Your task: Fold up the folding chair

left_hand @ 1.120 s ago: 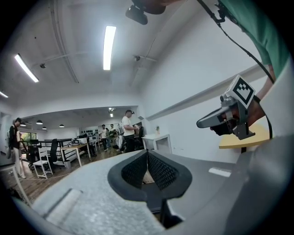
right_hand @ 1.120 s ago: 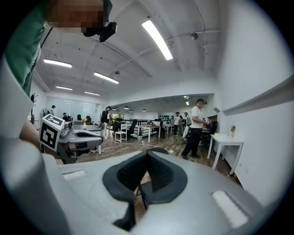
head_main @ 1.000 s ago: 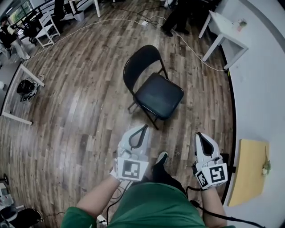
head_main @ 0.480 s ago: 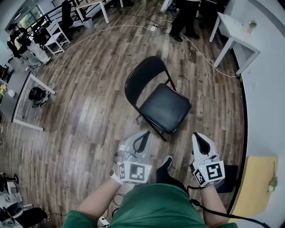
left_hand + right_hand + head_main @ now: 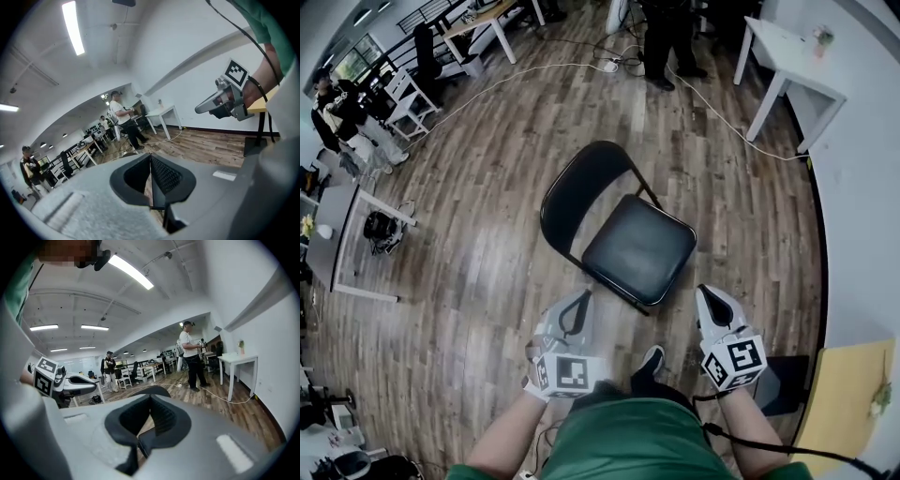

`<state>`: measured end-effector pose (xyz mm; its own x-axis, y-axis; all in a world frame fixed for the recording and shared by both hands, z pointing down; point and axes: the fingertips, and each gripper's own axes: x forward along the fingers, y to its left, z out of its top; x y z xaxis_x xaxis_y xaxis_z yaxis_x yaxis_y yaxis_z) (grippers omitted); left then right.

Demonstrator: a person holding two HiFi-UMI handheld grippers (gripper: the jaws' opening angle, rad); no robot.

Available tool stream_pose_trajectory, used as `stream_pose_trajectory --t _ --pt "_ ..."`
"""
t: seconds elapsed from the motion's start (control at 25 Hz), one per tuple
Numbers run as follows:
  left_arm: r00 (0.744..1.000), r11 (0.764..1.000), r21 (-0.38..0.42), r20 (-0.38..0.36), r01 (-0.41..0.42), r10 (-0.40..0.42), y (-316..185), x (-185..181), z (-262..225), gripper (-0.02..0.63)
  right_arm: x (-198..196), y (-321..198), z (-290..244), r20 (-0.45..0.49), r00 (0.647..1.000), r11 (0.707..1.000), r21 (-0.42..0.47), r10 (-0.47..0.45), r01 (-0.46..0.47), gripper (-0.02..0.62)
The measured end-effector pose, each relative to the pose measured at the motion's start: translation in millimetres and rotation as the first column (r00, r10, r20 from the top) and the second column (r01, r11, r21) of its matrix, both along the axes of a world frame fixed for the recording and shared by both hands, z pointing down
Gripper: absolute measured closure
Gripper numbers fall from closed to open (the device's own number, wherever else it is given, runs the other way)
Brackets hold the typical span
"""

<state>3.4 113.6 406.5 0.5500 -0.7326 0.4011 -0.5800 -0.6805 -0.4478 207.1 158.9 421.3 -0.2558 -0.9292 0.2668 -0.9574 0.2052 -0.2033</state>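
Observation:
A black folding chair [image 5: 623, 234] stands unfolded on the wood floor, its seat [image 5: 639, 248] toward me and its backrest [image 5: 579, 192] at the far left. My left gripper [image 5: 580, 297] hangs shut and empty just short of the seat's near left corner. To the right, my right gripper [image 5: 707, 295] is also shut and empty, close to the seat's near right corner. Neither touches the chair. In the right gripper view the chair's backrest [image 5: 150, 391] peeks over the shut jaws. The right gripper [image 5: 199, 109] also shows in the left gripper view.
A white table [image 5: 787, 56] stands at the far right by the wall [image 5: 862, 187], with a cable [image 5: 722, 112] across the floor. A person [image 5: 666, 37] stands beyond the chair. A yellow board [image 5: 844, 394] lies at the near right. My foot [image 5: 649, 364] is below the seat.
Both grippers have moved forward toward the chair, which now lies closer and lower in the head view. Both jaws stayed shut.

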Motion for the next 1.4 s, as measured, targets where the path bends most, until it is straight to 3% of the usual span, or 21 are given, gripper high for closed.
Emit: stream_pose_trajectory --t 0.4,0.52,0.68,0.84,0.88,1.0,1.2,1.4 --pt "0.977 0.978 -0.178 -0.159 0.112 -0.141 -107 -43 29 0.594 27 -38 32 0.054 0.99 0.99 -0.072 0.129 -0.125 0.592" --pt "0.984 0.976 -0.201 -0.14 0.081 -0.11 -140 -55 46 0.594 31 -45 39 0.045 0.973 0.971 -0.093 0.225 -0.22 0.592" --pt "0.992 0.971 -0.236 -0.112 0.021 -0.049 -188 -75 68 0.592 22 -55 50 0.078 0.921 0.919 -0.136 0.381 -0.369 0.592" --pt "0.994 0.953 -0.302 -0.104 0.013 -0.047 -237 -100 97 0.591 3 -74 70 0.112 0.877 0.878 -0.173 0.467 -0.445 0.592" --pt "0.994 0.95 -0.311 -0.097 0.01 -0.043 -247 -105 104 0.584 0 -77 76 0.122 0.868 0.87 -0.183 0.481 -0.457 0.592" --pt "0.997 0.941 -0.337 -0.073 0.001 -0.027 -269 -117 125 0.485 -6 -81 96 0.142 0.845 0.849 -0.218 0.515 -0.481 0.592" --pt "0.998 0.927 -0.373 -0.031 0.034 -0.049 -291 -129 159 0.436 -5 -79 128 0.166 0.828 0.835 -0.251 0.536 -0.49 0.592" --pt "0.99 0.901 -0.416 -0.018 0.121 -0.141 -306 -135 185 0.402 17 -84 199 0.219 0.816 0.828 -0.328 0.535 -0.455 0.592"
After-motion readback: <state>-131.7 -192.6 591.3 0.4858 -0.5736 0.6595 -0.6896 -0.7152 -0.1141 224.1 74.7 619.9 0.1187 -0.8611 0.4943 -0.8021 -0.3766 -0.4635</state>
